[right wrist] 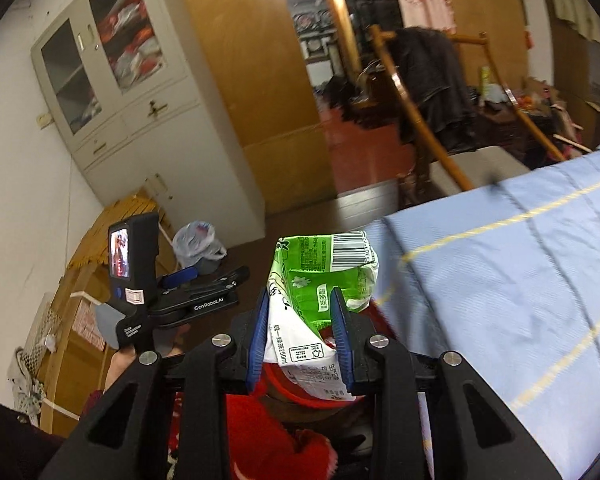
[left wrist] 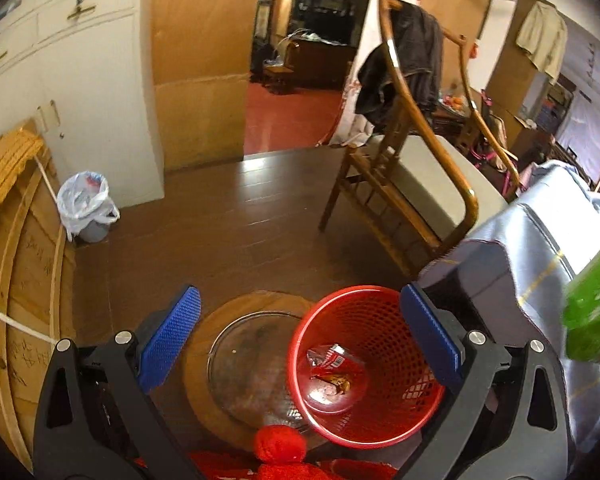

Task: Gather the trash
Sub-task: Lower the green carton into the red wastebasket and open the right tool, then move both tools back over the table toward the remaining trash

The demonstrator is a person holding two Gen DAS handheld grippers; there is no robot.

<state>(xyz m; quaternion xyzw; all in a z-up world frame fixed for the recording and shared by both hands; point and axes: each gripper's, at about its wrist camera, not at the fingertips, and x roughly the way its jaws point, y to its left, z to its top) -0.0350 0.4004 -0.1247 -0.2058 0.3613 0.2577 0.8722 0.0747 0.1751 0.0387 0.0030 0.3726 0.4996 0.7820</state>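
A: What fills the right side of the scene?
B: A surface under a pale blue cloth [right wrist: 500, 280] with thin yellow lines; its near corner hangs just beside the red mesh basket [left wrist: 380, 432]. Beyond it, farther off, stands a wooden chair [left wrist: 400, 200] with a dark garment over its back.

A: And on the left?
B: A white cabinet [left wrist: 80, 100] against the wall, with a small bin lined with a white plastic bag [left wrist: 86, 204] on the brown floor near it.

A: Where does the basket stand?
B: Near, low in the left wrist view, touching a round glass-topped wooden disc [left wrist: 244, 368]. A crushed red wrapper [left wrist: 332, 360] lies at its bottom, beside something brown I cannot make out.

A: The left gripper [left wrist: 300, 336]?
B: Jaws wide apart, nothing between the blue pads; the basket's rim sits behind the right finger.

A: The right gripper [right wrist: 300, 336]?
B: Clamped on a crumpled green-and-white drink carton [right wrist: 320, 276], its barcode end sticking up past the fingertips. From the left wrist it shows as a green blur at the far right edge, above and right of the basket.
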